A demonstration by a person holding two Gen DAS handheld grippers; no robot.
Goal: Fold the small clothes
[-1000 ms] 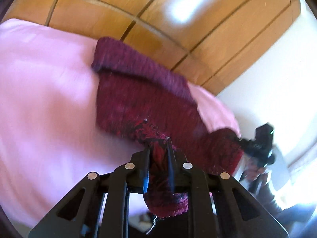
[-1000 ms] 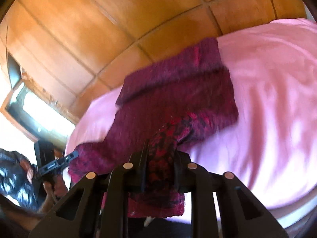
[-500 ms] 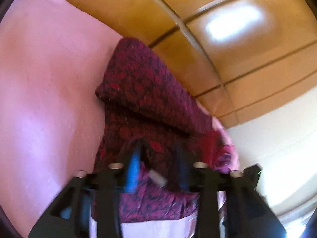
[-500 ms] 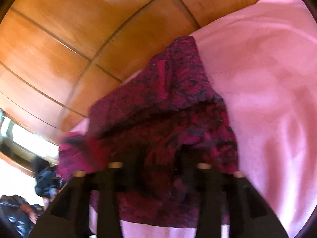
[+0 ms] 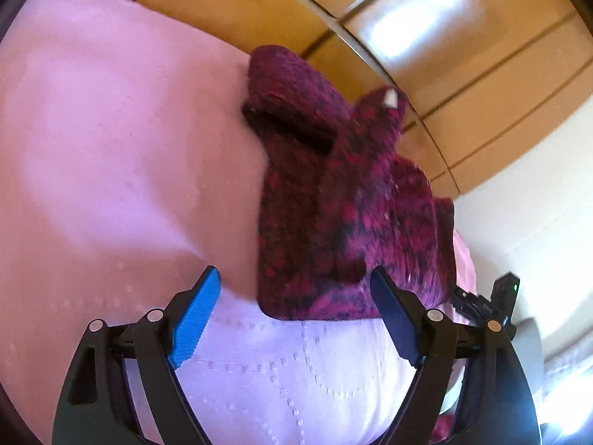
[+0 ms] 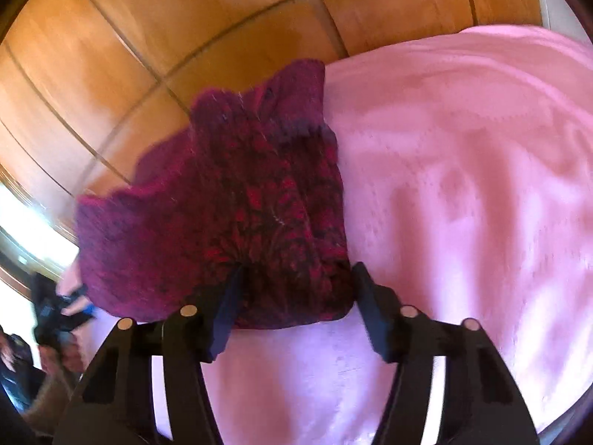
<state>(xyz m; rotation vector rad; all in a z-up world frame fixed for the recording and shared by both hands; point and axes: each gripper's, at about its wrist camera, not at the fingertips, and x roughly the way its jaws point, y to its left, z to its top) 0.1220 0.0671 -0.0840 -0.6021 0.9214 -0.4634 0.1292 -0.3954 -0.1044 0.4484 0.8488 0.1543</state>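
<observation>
The dark red knitted garment (image 5: 344,215) is seen lying on the pink bedspread (image 5: 111,141), released by the just-opened left gripper (image 5: 296,311), while only the right wrist view shows the right gripper (image 6: 296,293), jaws apart and just narrowing, straddling its near edge.

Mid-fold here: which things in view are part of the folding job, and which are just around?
Part of the job:
- maroon knit garment, lying folded on the bedspread
- left gripper, open
- right gripper, open, garment edge between its jaws

Just around:
- pink bedspread
- wooden wardrobe panels
</observation>
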